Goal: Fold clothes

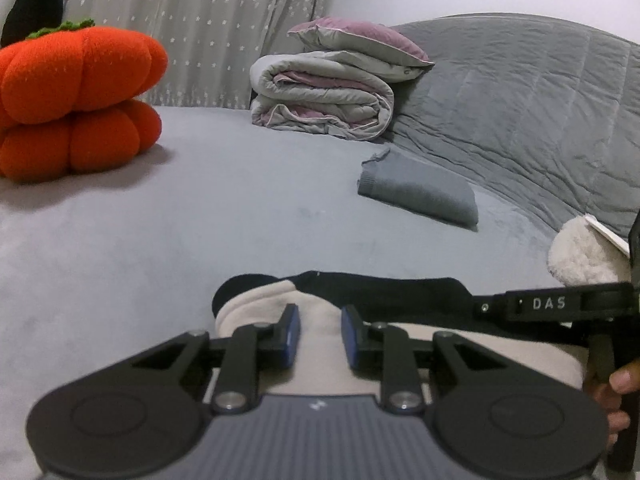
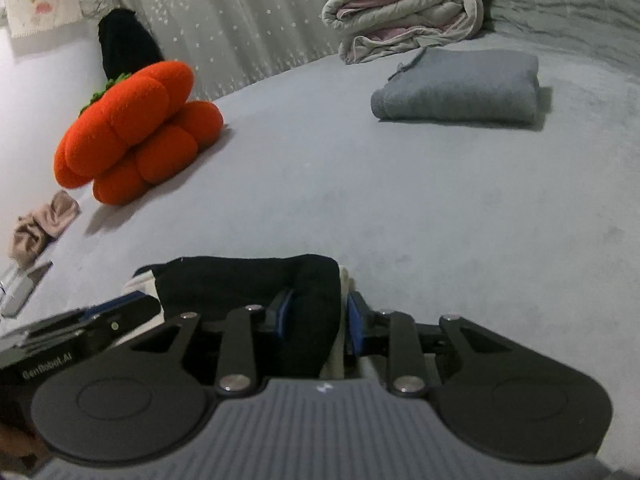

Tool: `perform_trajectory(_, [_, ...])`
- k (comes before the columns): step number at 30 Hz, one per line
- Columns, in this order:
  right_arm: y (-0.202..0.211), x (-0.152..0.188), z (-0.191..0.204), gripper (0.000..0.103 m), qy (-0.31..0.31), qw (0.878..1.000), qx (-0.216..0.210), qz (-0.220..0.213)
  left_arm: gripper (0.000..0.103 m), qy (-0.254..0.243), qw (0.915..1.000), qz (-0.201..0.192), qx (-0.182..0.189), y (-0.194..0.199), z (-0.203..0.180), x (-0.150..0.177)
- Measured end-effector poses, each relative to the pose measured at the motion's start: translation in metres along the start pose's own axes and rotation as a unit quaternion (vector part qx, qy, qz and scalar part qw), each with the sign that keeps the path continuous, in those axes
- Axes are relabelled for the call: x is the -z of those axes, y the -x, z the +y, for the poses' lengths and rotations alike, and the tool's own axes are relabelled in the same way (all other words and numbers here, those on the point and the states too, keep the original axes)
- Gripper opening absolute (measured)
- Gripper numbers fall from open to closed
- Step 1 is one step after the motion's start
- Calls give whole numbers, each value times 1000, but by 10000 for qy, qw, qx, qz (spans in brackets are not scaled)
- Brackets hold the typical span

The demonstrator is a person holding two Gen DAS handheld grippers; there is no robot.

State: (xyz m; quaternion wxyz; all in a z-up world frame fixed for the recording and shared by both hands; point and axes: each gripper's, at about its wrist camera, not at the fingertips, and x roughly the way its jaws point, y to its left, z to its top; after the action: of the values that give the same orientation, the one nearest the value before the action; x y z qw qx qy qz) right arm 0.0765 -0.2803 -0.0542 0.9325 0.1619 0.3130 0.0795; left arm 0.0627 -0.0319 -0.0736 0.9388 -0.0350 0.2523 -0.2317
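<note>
While both tools are held low and nearly level over the grey bed (image 1: 200, 208), the left tongs (image 1: 319, 336) point forward with their blue pads parted, a gap showing between them. Beneath and between those pads lies the beige-and-black garment (image 1: 316, 320) — whether the pads touch it cannot be told. The right tongs (image 2: 316, 320) sit just beside the left tool, their pads pressed against a raised fold of the same garment's black cloth (image 2: 312, 292), gripping it. In the left wrist view, fingers (image 1: 618, 384) of the person's right hand show at the frame's right edge, around the other tool's handle. Farther up the bed a folded grey garment (image 2: 460, 84) lies flat, well apart from both tongs — near a rolled quilt (image 2: 404, 4). An orange pumpkin cushion (image 2: 136, 128) stands at the left.
</note>
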Motion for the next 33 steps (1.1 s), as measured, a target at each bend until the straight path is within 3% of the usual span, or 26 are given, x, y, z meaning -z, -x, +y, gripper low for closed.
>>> perform_trajectory(3, [13, -1, 6, 31, 58, 9999, -31, -142, 27, 3, 10000, -33, 22, 11, -2, -6])
perform_trajectory(9, [60, -4, 22, 33, 405, 9975, -151, -567, 28, 32, 9987, -205, 468, 46, 0, -10])
perform_trajectory(18, [99, 21, 60, 33, 1416, 9856, -724, -581, 27, -604, 9939, -75, 917, 71, -19, 13])
perform_trajectory(26, [100, 45, 65, 32, 1896, 9800, -524, -312, 27, -1139, 9890, 94, 943, 68, -27, 43])
perform_trajectory(33, [99, 58, 66, 32, 2147, 9760, -275, -222, 27, -1121, 9901, 119, 836, 72, -32, 35])
